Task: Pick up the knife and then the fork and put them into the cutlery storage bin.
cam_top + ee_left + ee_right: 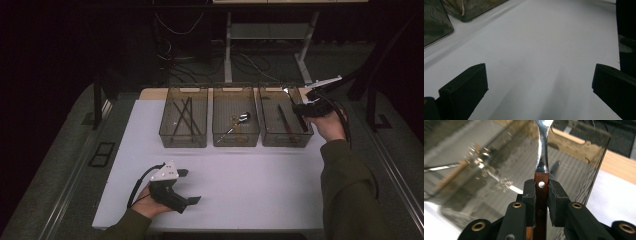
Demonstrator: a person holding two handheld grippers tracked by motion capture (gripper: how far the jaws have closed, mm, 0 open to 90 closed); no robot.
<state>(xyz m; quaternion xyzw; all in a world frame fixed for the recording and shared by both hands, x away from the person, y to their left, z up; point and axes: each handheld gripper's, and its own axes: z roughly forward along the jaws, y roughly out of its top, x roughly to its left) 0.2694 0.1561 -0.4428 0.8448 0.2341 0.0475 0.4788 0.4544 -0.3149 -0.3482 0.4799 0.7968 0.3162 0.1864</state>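
A white bench is seen from above, with three clear plastic bins set in a row along its far side. The right gripper is held over the right bin, at the far right of the bench. Its jaws are pressed onto the brown wooden handle of a piece of cutlery, whose shiny metal neck rises straight up from between them; the utensil's head is cut off at the top of the right gripper view, so its kind cannot be told. More dark-handled utensils lie inside the right bin. The middle bin holds a small shiny item, and the left bin holds long dark sticks. The left gripper rests on the near left of the bench, its jaws spread wide with nothing between them.
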